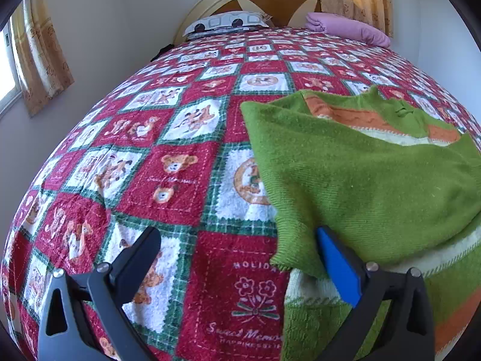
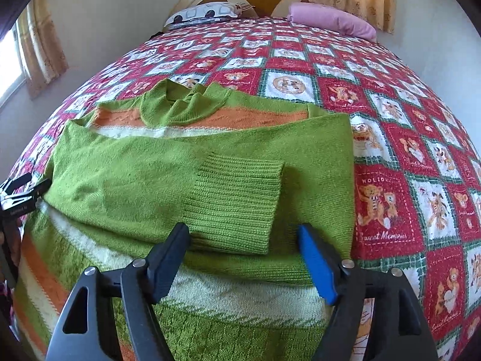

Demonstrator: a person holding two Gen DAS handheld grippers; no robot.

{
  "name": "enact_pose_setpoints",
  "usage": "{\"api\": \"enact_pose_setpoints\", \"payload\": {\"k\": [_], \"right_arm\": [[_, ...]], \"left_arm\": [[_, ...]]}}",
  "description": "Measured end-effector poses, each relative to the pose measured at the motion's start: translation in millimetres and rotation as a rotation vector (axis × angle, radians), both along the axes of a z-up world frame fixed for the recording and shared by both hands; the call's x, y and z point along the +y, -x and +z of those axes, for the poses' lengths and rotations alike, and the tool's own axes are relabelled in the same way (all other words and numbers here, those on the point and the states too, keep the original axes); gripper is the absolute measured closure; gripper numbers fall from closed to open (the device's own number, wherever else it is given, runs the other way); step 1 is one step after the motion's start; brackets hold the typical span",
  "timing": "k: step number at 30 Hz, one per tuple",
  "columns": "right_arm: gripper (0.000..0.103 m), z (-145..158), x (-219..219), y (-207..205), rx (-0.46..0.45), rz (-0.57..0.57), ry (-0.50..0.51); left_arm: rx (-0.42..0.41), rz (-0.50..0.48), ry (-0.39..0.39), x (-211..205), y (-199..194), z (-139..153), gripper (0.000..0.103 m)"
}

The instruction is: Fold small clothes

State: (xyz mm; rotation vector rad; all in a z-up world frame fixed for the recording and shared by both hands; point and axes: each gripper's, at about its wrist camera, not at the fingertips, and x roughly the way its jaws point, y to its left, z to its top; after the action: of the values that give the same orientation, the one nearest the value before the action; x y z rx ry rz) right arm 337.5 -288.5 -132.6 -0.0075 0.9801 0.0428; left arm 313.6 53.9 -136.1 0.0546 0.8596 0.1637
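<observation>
Your small knitted sweater, green with orange and cream stripes point(image 2: 192, 186), lies flat on the bed's red, white and green teddy-bear patchwork quilt point(image 2: 390, 138), neckline toward the headboard and hem toward you. Both sleeves look to be folded in across the chest: the plain green sleeves lie over the striped body, and the ribbed green cuff point(image 2: 237, 204) of one rests on top near the middle, so the sleeve stage appears done. What seems left is the body fold, bringing the striped hem up toward the collar or the collar down, and then any tidying. Your right gripper point(image 2: 243, 258) hovers low over the sweater just short of that cuff, its fingers spread wide with nothing between them. Your left gripper point(image 1: 237, 258) sits at the sweater's left edge, fingers also spread wide and empty; the blue-padded finger point(image 1: 339, 270) overlaps the folded sleeve's edge, though whether it touches the knit or sits just above it can't be told, and the black finger point(image 1: 138, 258) is out over the bare quilt. The sleeve layers look a little uneven at the left side, so you may want to square that edge before the last fold. A patterned white pillow point(image 2: 204, 13) and a folded pink cloth point(image 2: 330, 21) lie at the head of the bed, well clear of your work.
</observation>
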Motion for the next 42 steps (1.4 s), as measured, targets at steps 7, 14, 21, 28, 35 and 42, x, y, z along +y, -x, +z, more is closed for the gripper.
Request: {"api": "enact_pose_setpoints", "payload": {"k": [7, 14, 21, 28, 35, 42], "right_arm": [[0.028, 11.5, 7.3, 15.1, -0.021, 0.011, 0.012], [0.028, 15.1, 6.7, 21.2, -0.029, 0.005, 0.011], [0.028, 13.1, 7.6, 29.6, -0.020, 0.007, 0.008], [0.028, 23.3, 8.0, 50.1, -0.034, 0.013, -0.001], [0.028, 28.0, 16.4, 79.3, -0.031, 0.036, -0.004], [0.028, 34.4, 27.6, 112.5, -0.035, 0.067, -0.016]], "left_arm": [[-0.021, -0.010, -0.010, -5.7, 10.5, 8.8, 0.000], [-0.028, -0.019, 0.004, -8.1, 17.1, 15.9, 0.000], [-0.043, -0.055, 0.009, -17.2, 31.6, 22.4, 0.000], [-0.069, -0.100, 0.014, -26.4, 57.3, 35.8, 0.000], [-0.077, -0.142, 0.024, -33.6, 84.3, 44.6, 0.000], [-0.086, -0.174, 0.030, -36.9, 116.9, 50.8, 0.000]]}}
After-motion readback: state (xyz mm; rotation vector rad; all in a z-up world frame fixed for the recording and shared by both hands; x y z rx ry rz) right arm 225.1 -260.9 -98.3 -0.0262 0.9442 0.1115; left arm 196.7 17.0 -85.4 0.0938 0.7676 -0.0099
